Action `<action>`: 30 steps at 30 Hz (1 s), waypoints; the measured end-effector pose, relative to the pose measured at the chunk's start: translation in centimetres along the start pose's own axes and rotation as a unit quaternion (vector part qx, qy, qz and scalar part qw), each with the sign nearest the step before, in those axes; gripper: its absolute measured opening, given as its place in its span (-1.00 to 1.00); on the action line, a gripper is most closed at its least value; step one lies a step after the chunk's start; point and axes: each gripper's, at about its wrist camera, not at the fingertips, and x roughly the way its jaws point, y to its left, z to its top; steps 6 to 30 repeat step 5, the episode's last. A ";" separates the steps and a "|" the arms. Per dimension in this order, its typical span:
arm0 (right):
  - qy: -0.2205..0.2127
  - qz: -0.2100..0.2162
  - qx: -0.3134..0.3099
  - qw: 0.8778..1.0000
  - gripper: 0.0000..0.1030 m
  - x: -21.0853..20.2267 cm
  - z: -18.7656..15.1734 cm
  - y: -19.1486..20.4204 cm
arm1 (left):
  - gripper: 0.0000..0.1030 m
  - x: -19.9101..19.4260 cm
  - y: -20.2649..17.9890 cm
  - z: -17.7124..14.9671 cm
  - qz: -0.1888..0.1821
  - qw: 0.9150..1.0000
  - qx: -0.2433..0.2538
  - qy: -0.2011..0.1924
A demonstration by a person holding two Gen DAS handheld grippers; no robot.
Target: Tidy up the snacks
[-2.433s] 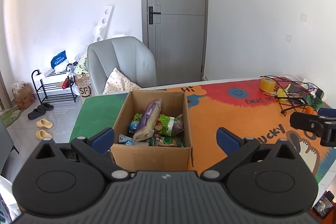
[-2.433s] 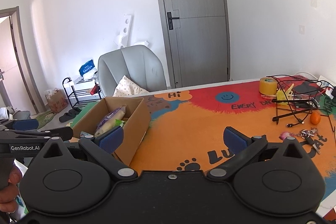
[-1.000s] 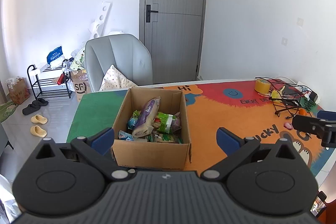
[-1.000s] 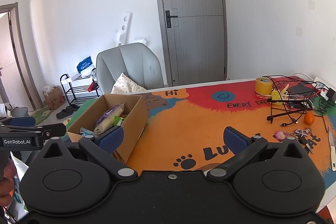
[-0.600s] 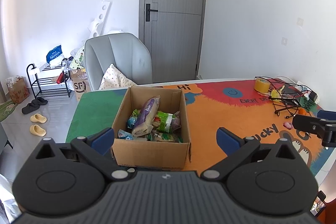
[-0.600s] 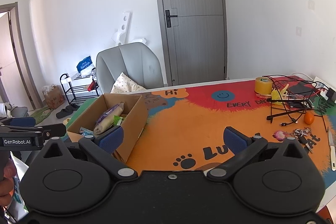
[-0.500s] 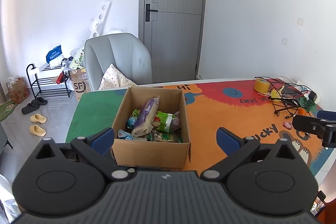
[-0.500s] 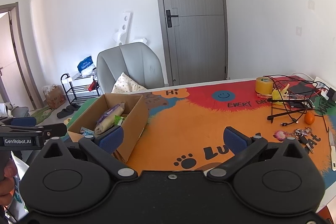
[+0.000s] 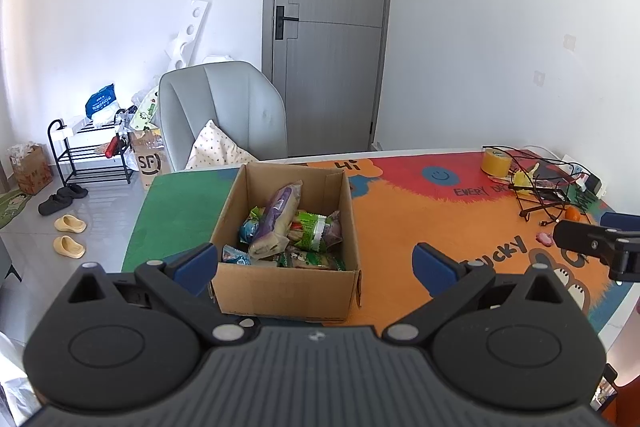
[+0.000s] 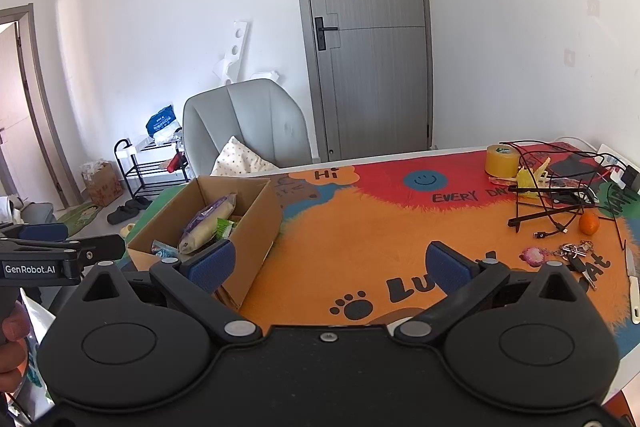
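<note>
An open cardboard box [image 9: 280, 283] stands on the colourful table mat [image 9: 400, 227] near the table's left end. It holds several snack packets, with a long purple packet [image 9: 276, 215] on top and a green packet [image 9: 310, 227] beside it. The box also shows in the right wrist view [image 10: 252, 227]. My left gripper [image 9: 316, 263] is open and empty, held back from the box's near wall. My right gripper [image 10: 328, 263] is open and empty above the orange part of the mat [image 10: 360, 247], to the right of the box.
A black wire rack [image 10: 560, 195] with cables, a yellow tape roll [image 10: 502, 159], an orange fruit [image 10: 589, 223], keys [image 10: 572, 253] and a small knife [image 10: 632, 279] lie at the table's right end. A grey chair [image 9: 224, 115] stands behind the table.
Both grippers drew back slightly from the table between 2.4 s and 1.0 s ago, and have held almost still since. Both stay open and empty.
</note>
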 end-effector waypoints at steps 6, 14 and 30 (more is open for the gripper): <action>0.001 0.000 -0.001 1.000 1.00 0.0 0.0 0.1 | 0.99 -0.2 0.1 0.0 -0.003 1.000 0.003 -0.001; 0.001 0.000 -0.001 1.000 1.00 0.0 0.0 0.1 | 0.99 -0.2 0.1 0.0 -0.003 1.000 0.003 -0.001; 0.001 0.000 -0.001 1.000 1.00 0.0 0.0 0.1 | 0.99 -0.2 0.1 0.0 -0.003 1.000 0.003 -0.001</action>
